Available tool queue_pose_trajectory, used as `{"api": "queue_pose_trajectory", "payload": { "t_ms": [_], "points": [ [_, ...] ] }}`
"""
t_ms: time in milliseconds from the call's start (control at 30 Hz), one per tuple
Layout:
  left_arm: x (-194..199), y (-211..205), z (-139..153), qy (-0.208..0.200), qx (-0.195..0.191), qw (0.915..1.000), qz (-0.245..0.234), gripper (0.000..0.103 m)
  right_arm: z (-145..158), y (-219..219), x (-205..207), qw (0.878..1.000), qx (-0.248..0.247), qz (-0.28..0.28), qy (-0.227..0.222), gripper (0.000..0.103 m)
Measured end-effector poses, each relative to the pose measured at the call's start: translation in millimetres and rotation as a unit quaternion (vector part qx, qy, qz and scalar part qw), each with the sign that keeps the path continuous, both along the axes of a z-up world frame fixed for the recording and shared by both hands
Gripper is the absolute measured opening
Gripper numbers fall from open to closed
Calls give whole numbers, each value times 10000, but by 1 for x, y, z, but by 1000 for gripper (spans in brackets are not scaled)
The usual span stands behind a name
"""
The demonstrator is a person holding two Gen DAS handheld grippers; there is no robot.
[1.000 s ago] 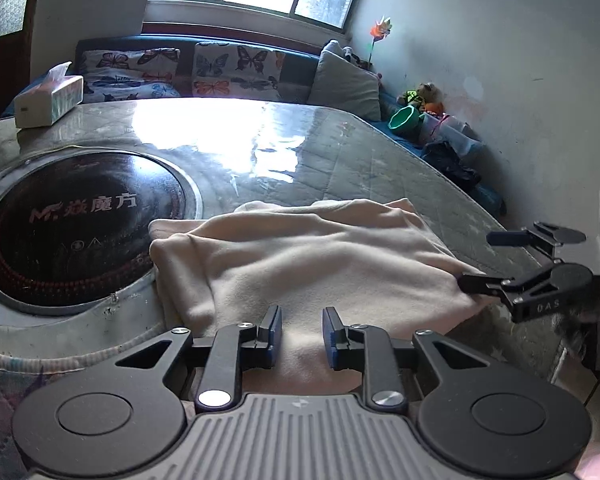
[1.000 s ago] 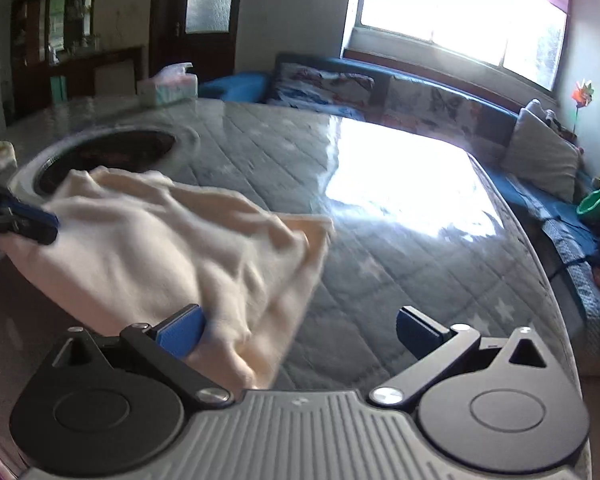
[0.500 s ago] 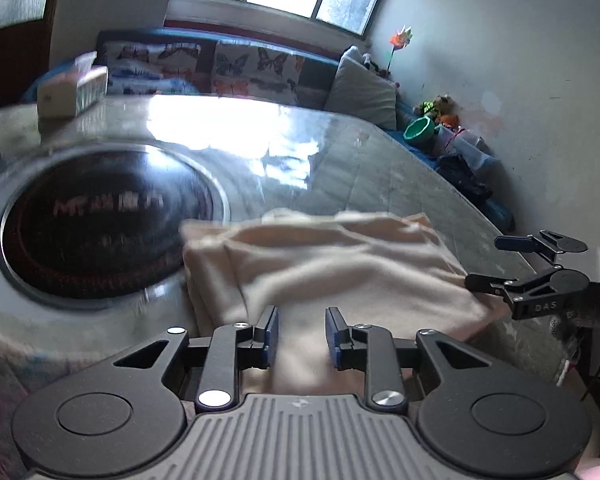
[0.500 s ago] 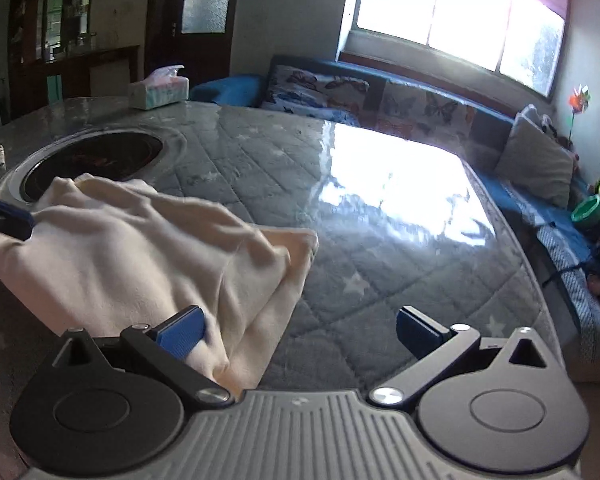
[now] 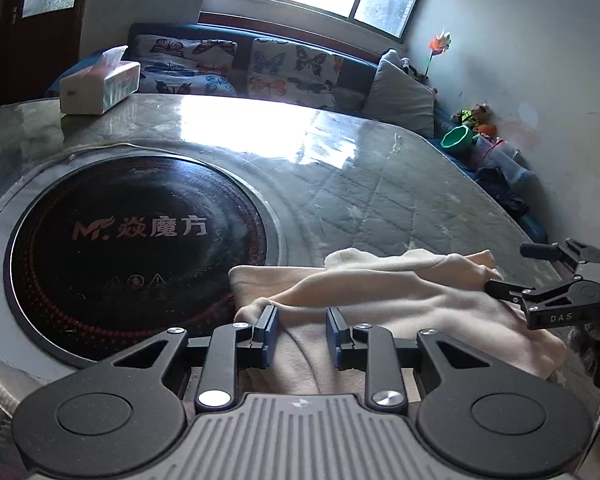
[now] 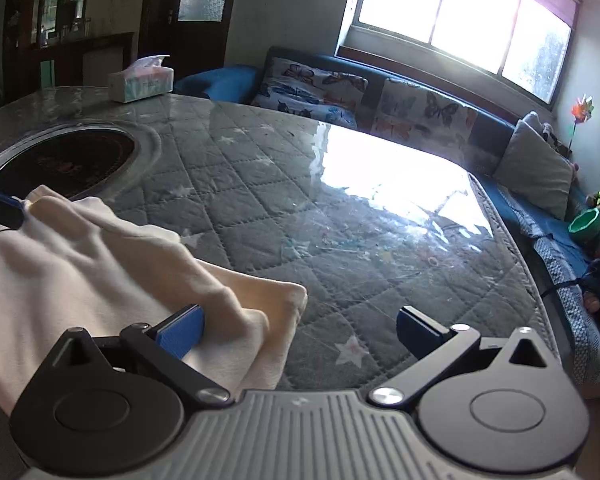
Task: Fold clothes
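Note:
A cream cloth (image 5: pixel 400 300) lies bunched and partly folded on the quilted table cover (image 5: pixel 380 184), beside the round black cooktop (image 5: pixel 132 236). My left gripper (image 5: pixel 301 328) has its fingers close together, with a thick fold of the cloth's near edge between them. In the right wrist view the cloth (image 6: pixel 80 264) fills the lower left, and the left gripper's fingertips (image 6: pixel 4 208) pinch its far corner. My right gripper (image 6: pixel 298 314) stands wide open. Its left finger (image 6: pixel 182 330) rests against the cloth's right edge, its right finger over bare table. In the left wrist view the right gripper (image 5: pixel 506 266) straddles that same edge.
A tissue box (image 5: pixel 100 86) stands at the table's far left. A sofa with butterfly cushions (image 5: pixel 292 68) runs behind the table under the window. A green bowl (image 5: pixel 458 138) and toys sit at the right wall. The table's right edge (image 6: pixel 512 248) curves close to the sofa.
The cloth has drawn together into a narrower, more bunched shape and sits nearer the table's near right edge. The left gripper has shifted with it. The right gripper has stayed wide open.

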State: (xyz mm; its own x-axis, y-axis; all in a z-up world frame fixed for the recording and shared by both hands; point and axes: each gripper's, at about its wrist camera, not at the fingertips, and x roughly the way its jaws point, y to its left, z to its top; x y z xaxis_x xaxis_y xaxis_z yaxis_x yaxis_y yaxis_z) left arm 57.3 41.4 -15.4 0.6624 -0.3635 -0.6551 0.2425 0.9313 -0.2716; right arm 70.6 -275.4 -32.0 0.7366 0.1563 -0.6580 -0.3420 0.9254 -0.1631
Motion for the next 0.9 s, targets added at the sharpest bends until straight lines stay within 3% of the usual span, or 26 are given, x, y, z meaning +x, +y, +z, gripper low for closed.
{"api": "queue_pose_trajectory", "payload": {
  "t_ms": [133,200,367,533,800,900],
  "points": [
    [-6,4,4,-15,-12,10000,51,32,11,-2,-5,9999,67,33,-70,103],
    [-9,6,6,-22,-18,10000,76,41,21,0,-14,9997,101,177,-142,103],
    [-19,10,11,-17,-33,9999,105,53,37,25,-38,9965,219,787,-152,103],
    [-47,6,10,-69,57,9999,-71,56,34,52,-61,9927,204,1183,-153,103],
    [-71,3,-2,-59,380,9992,-141,57,8,68,-86,9918,-160,1265,-103,103],
    [-71,4,1,-55,365,9993,-81,60,13,69,-90,9912,-161,1309,-135,103]
  ]
}}
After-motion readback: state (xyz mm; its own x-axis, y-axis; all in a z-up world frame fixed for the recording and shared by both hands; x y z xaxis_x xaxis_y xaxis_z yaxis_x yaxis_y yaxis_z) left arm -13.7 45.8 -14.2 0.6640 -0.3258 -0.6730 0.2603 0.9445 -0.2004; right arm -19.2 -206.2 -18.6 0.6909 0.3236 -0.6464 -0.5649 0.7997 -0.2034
